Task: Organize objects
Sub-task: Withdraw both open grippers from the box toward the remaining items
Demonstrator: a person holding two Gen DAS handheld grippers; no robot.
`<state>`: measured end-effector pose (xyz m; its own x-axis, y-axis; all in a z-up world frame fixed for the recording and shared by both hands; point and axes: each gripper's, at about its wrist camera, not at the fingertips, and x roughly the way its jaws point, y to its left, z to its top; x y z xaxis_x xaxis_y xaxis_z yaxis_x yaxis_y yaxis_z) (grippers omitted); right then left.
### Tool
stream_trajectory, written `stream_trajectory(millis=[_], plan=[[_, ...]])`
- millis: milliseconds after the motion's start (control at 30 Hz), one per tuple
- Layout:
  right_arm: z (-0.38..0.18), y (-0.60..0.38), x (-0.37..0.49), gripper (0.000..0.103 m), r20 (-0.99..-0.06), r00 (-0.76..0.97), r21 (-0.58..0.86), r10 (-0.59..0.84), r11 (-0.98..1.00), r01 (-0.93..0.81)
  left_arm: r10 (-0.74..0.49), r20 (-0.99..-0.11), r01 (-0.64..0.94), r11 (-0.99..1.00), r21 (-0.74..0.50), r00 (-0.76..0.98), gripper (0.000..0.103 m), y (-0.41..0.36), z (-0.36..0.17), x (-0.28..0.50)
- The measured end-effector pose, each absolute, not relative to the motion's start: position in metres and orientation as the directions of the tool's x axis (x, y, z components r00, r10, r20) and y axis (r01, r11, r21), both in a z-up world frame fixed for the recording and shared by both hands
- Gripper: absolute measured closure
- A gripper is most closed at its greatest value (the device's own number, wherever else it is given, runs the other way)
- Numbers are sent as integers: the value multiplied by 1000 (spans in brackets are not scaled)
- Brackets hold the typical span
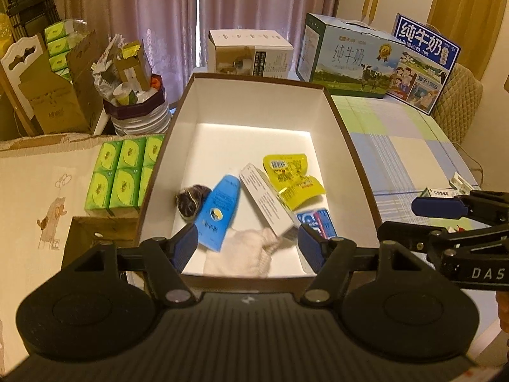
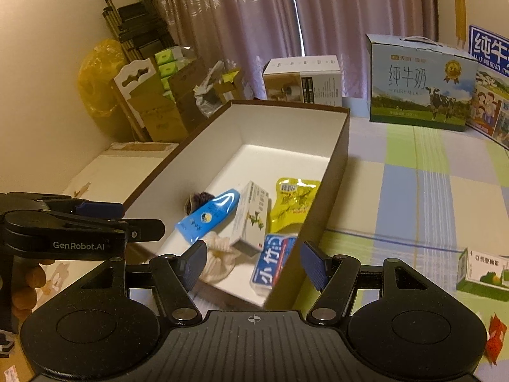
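Note:
A brown box with a white inside [image 1: 241, 102] [image 2: 286, 124] stands on the table. In it lie a blue tube [image 1: 219, 210] [image 2: 210, 216], a white carton [image 1: 267, 203] [image 2: 253, 216], yellow packets [image 1: 291, 172] [image 2: 294, 200], a dark hair tie [image 1: 191, 200], a white cloth [image 1: 245, 251] [image 2: 219, 261] and a small blue-and-white box [image 1: 319, 221] [image 2: 270, 264]. My left gripper [image 1: 247, 248] hangs open over the box's near end, nothing between its pads. My right gripper [image 2: 254, 264] is open above the near right corner, gripping nothing.
A green-and-white medicine box [image 2: 483, 273] [image 1: 440, 192] and a red packet [image 2: 496, 337] lie on the plaid tablecloth to the right. Milk cartons [image 1: 346, 54] and a white carton [image 1: 251, 51] stand at the back. Green tissue packs [image 1: 121, 175] sit left of the box.

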<state>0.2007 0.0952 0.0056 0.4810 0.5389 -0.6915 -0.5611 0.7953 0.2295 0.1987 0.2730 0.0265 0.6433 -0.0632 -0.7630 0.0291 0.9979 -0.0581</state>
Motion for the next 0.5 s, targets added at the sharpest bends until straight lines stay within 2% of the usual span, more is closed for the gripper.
stream_trajectory(millis=[500], plan=[[4,46,182,40,-695,418,265,585,749,-607,-36,-780,-17,998,-59,625,32,233,23,163]])
